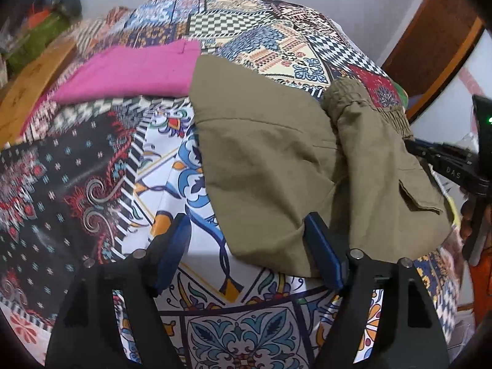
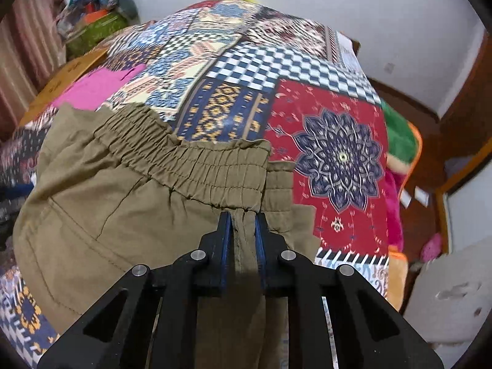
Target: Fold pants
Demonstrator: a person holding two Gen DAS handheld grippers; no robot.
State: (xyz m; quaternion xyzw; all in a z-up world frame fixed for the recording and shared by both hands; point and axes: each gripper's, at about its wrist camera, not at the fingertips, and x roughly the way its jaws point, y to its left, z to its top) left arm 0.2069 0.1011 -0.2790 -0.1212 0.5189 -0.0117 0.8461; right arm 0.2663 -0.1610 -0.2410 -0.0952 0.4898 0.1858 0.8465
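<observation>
Your right gripper (image 2: 242, 215) pinches the olive pants (image 2: 117, 209) just below their elastic waistband (image 2: 196, 160). Your left gripper (image 1: 246, 230) stands spread, its right finger (image 1: 323, 252) touching the folded pants' near edge. Beyond the pants, a pink garment (image 1: 129, 73) lies on the patterned bedspread (image 1: 246, 323).

Beneath the left gripper (image 1: 246, 240), part of the olive pants (image 1: 276, 160) is covered by its right finger. Between the pads of the right gripper (image 2: 243, 230), the pinched fold is hidden lower down. Far beyond the claws, a blurred colourful pile (image 2: 95, 6) cannot be identified.
</observation>
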